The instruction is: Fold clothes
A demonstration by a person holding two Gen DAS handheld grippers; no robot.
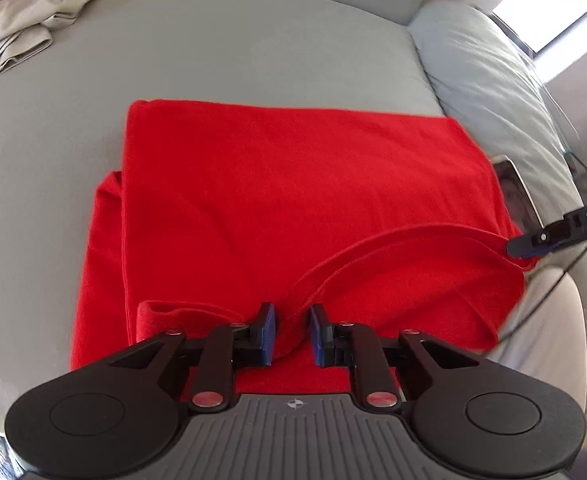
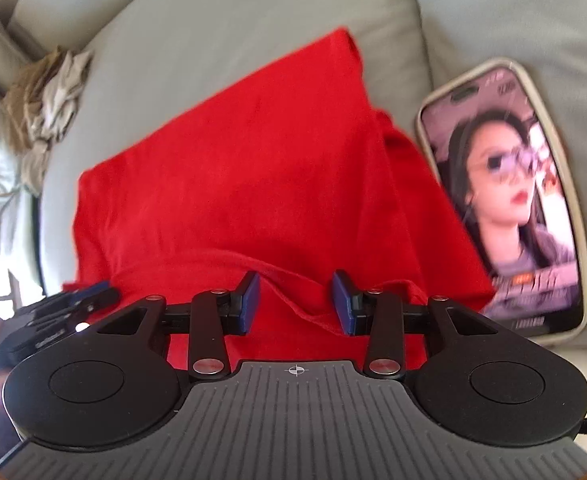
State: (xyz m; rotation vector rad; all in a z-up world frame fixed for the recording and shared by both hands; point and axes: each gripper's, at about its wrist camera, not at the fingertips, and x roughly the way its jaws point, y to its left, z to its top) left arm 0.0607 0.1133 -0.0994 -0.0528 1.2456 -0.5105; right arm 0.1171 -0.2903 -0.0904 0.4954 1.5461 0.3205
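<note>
Left wrist view: beige clothes [image 1: 17, 32] at ten o'clock, red shirt [image 1: 285, 184] centred on the sofa [image 1: 221, 52]. Left tool [image 1: 291, 330] stands apart astride a raised fold; right tool [image 2: 295, 304], likewise apart, straddles the hem, probably for lifting.

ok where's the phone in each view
Left wrist view: the phone sits at the right edge, mostly hidden behind the red shirt, just above the tip of the right hand-held gripper.
Right wrist view: the phone fills the right side, screen lit, lying on the grey cushion.
Shared landmark: the red shirt's right edge, beside the phone.
</note>
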